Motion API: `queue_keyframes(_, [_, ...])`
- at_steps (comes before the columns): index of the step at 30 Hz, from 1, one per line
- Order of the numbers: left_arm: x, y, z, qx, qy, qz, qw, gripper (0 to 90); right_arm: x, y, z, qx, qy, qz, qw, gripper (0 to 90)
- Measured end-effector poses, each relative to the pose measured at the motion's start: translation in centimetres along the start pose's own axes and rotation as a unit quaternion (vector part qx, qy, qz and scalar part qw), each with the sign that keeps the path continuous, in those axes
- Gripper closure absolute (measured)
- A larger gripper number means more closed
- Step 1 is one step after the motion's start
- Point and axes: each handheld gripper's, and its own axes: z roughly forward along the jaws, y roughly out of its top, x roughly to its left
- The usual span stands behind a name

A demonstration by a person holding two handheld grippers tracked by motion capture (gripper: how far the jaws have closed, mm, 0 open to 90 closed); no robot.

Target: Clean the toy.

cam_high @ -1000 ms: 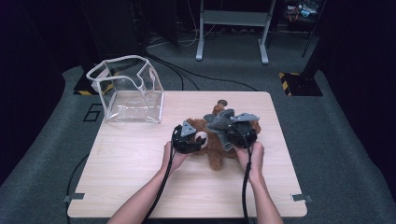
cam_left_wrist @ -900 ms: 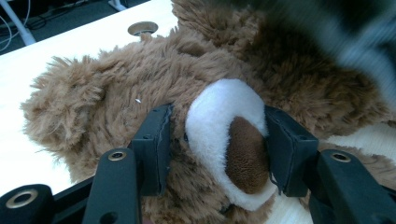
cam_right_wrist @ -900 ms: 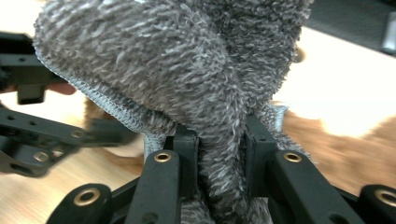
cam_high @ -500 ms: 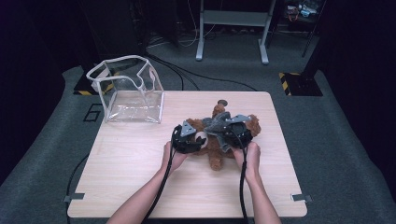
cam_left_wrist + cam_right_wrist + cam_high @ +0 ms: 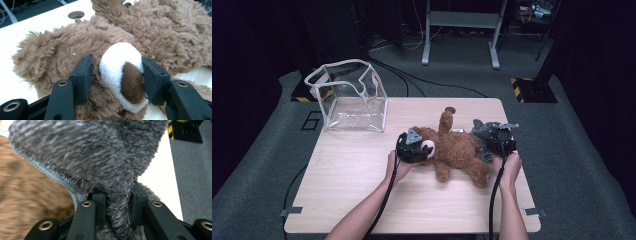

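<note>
High view: a brown plush bear [image 5: 452, 150] lies on the wooden table [image 5: 362, 195], near its middle, head toward the person's left and one limb raised toward the far edge. The left gripper [image 5: 412, 147] sits at the bear's head; the right gripper [image 5: 498, 139] is at the bear's other end, with a piece of grey plush fabric [image 5: 484, 131]. A clear plastic bag [image 5: 349, 97] with white trim stands open on the far left corner of the table, well apart from the bear. From this height the jaws of both grippers are hidden by their bodies.

Left gripper view: the jaws stand on either side of the bear's white muzzle [image 5: 120, 67] with its brown nose, the pads pressing on the plush at both sides, so the left gripper [image 5: 116, 75] holds the muzzle. A round hole [image 5: 76, 14] in the tabletop shows beyond the head.

Right gripper view: the right gripper [image 5: 119, 206] is closed narrowly on a fold of the grey plush fabric [image 5: 95, 152], which rises above the jaws; a stitched hem runs along its edge. Brown fur lies at the left.
</note>
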Motion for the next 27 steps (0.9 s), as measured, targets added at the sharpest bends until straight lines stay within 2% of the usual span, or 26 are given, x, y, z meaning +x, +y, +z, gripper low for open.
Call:
queue_keyframes(2, [0.2, 0.1, 0.0, 0.003, -0.001, 0.001, 1.0, 46.4, -0.3, -0.1, -0.6, -0.01, 0.01, 0.007, 0.9999, 71.1])
queue_keyframes(5, [0.4, 0.2, 0.2, 0.002, -0.004, -0.006, 1.0, 46.5, 0.6, 0.2, -2.5, -0.041, 0.026, -0.005, 0.9988, 71.1])
queue_keyframes(8, [0.5, 0.5, 0.3, 0.009, -0.006, -0.011, 0.9999, 46.4, 3.3, 0.9, -4.9, -0.061, 0.063, -0.038, 0.9954, 71.0])
queue_keyframes(11, [0.6, 0.6, 0.4, 0.008, -0.006, -0.019, 0.9998, 46.4, 6.9, 1.2, -6.1, -0.073, 0.103, -0.079, 0.9888, 70.8])
queue_keyframes(13, [0.7, 0.7, 0.5, 0.011, -0.008, -0.024, 0.9996, 46.4, 9.5, 1.3, -6.3, -0.074, 0.13, -0.101, 0.9836, 70.7])
queue_keyframes(15, [0.8, 0.8, 0.4, 0.018, -0.007, -0.017, 0.9997, 46.4, 11.8, 1.2, -6.0, -0.073, 0.148, -0.129, 0.9778, 70.5])
queue_keyframes(17, [0.7, 0.8, 0.4, 0.018, -0.008, -0.018, 0.9996, 46.4, 13.6, 1.0, -5.0, -0.058, 0.147, -0.138, 0.9778, 70.5])
queue_keyframes(19, [0.8, 0.8, 0.4, 0.016, -0.011, -0.023, 0.9995, 46.4, 14.4, 0.8, -3.5, -0.036, 0.153, -0.136, 0.9782, 70.5])
queue_keyframes(21, [0.8, 0.8, 0.4, 0.017, -0.011, -0.024, 0.9995, 46.4, 14.5, 0.4, -2.4, -0.035, 0.135, -0.15, 0.9788, 71.2])
queue_keyframes(24, [0.8, 0.7, 0.4, 0.017, -0.013, -0.024, 0.9995, 46.4, 13.8, 0.1, -2.7, -0.038, 0.127, -0.139, 0.9814, 71.9])
queue_keyframes(27, [0.9, 0.7, 0.4, 0.017, -0.014, -0.022, 0.9995, 46.4, 12.3, 0.0, -3.4, -0.044, 0.115, -0.134, 0.9834, 72.0])
